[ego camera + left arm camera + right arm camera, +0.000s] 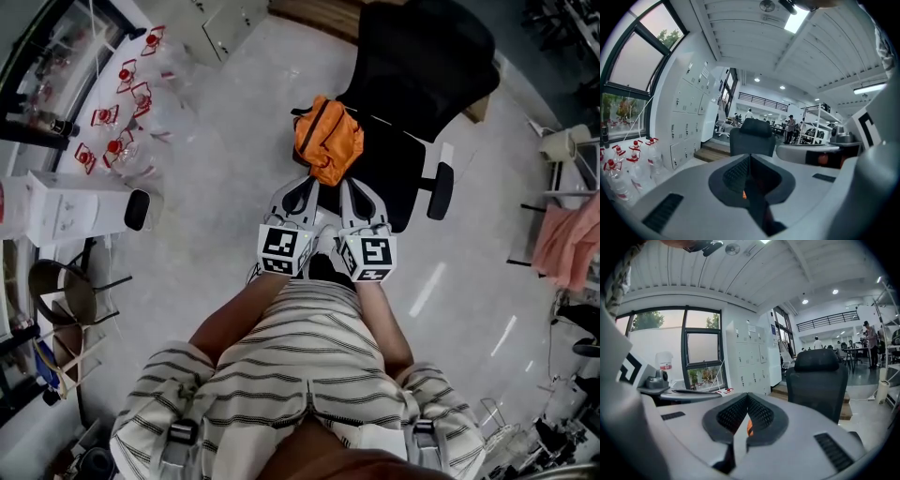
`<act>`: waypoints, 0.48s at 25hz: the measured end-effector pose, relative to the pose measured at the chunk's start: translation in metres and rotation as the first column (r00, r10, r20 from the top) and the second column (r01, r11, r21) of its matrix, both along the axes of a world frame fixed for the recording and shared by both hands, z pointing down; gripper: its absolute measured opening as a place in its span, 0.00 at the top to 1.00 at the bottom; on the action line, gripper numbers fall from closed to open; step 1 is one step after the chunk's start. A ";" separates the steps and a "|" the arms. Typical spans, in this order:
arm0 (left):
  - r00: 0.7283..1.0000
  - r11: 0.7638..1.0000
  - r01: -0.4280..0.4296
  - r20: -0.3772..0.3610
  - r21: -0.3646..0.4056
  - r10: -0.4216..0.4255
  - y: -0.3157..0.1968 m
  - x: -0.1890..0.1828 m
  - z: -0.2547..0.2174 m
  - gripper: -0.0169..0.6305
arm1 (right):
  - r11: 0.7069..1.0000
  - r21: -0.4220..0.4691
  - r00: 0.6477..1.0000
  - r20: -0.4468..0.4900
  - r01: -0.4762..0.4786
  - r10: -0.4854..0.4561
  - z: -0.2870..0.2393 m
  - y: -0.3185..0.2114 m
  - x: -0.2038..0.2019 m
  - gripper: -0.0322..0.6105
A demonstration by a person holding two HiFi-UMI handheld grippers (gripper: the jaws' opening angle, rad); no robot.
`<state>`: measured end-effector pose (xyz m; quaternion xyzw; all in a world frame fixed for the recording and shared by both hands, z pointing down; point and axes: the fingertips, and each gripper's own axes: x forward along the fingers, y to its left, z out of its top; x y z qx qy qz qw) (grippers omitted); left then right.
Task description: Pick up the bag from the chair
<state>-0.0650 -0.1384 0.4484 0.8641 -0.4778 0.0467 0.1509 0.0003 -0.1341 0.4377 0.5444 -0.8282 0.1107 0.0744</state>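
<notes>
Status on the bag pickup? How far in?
Done: the left gripper and right gripper sit side by side at the near end of the orange bag. In hand: nothing gripped, as both pairs of jaws are together, with only a sliver of orange showing past them. Left: open, grip the bag and lift it off the chair, where it lies now.

Open floor (225, 187) left of the chair (394, 159), so that side's easy to come in from. Right is tighter, the armrest (440, 190) sits beside the seat (backrest (427, 61) walls off behind the bag (328, 141)). Bottles (117, 112) stand well apart.
</notes>
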 end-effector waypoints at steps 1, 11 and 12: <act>1.000 1.000 0.005 0.000 -0.006 -0.005 -0.005 0.001 0.002 0.94 | 1.000 -0.002 1.000 -0.001 0.002 -0.003 0.001 -0.003 0.002 0.92; 0.999 0.995 0.045 0.031 -0.090 -0.043 -0.044 0.012 0.031 0.94 | 0.997 -0.046 0.998 0.015 0.058 -0.057 0.022 -0.030 0.005 0.92; 0.998 0.994 0.052 0.035 -0.101 -0.049 -0.047 0.012 0.035 0.94 | 0.997 -0.049 0.998 0.015 0.063 -0.063 0.023 -0.032 0.005 0.92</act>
